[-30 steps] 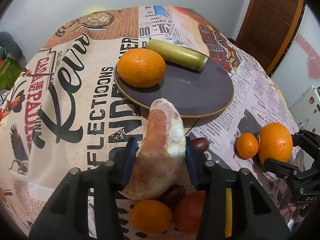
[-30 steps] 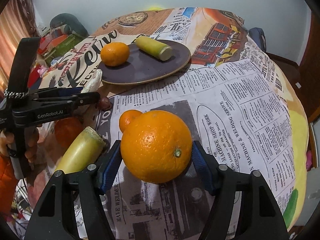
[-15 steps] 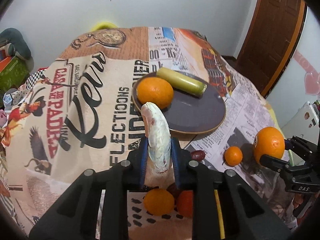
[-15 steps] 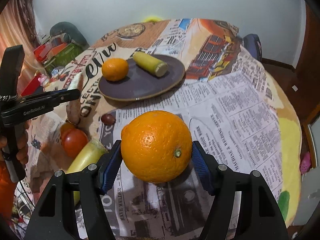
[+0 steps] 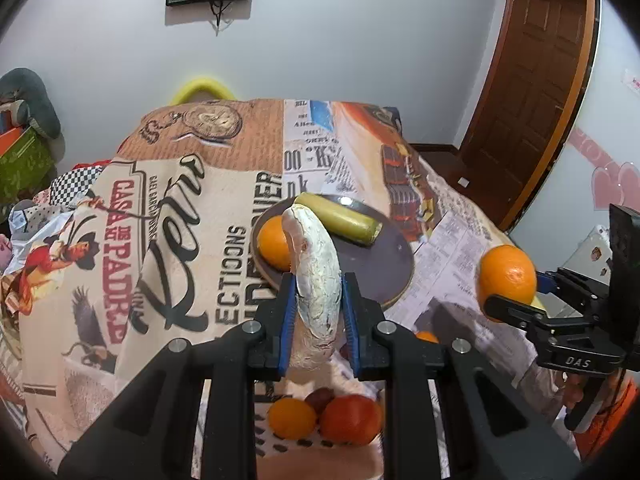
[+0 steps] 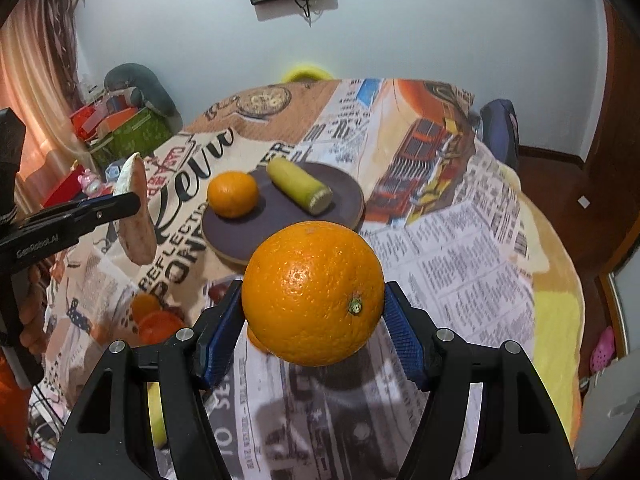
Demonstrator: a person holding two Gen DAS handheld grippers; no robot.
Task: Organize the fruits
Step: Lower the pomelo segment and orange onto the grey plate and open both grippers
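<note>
My left gripper (image 5: 316,312) is shut on a pale brown curved tuber (image 5: 316,276) and holds it in the air above the table; it also shows in the right wrist view (image 6: 136,212). My right gripper (image 6: 314,316) is shut on a large orange (image 6: 314,292), lifted off the cloth; the same orange shows in the left wrist view (image 5: 507,274). Ahead lies a dark round plate (image 6: 344,192) with a smaller orange (image 6: 233,194) and a yellow-green cane piece (image 6: 298,190) on it.
Below the left gripper lie a small orange (image 5: 291,418), a red tomato (image 5: 351,420) and a dark date (image 5: 320,397) on the printed tablecloth (image 5: 180,216). A yellow-green piece (image 6: 156,416) lies near the right gripper. Clutter stands left of the table, a door at the right.
Both grippers have risen well above the table with their fruits, so the plate now looks smaller and farther. The tuber has turned upright in the left gripper.
</note>
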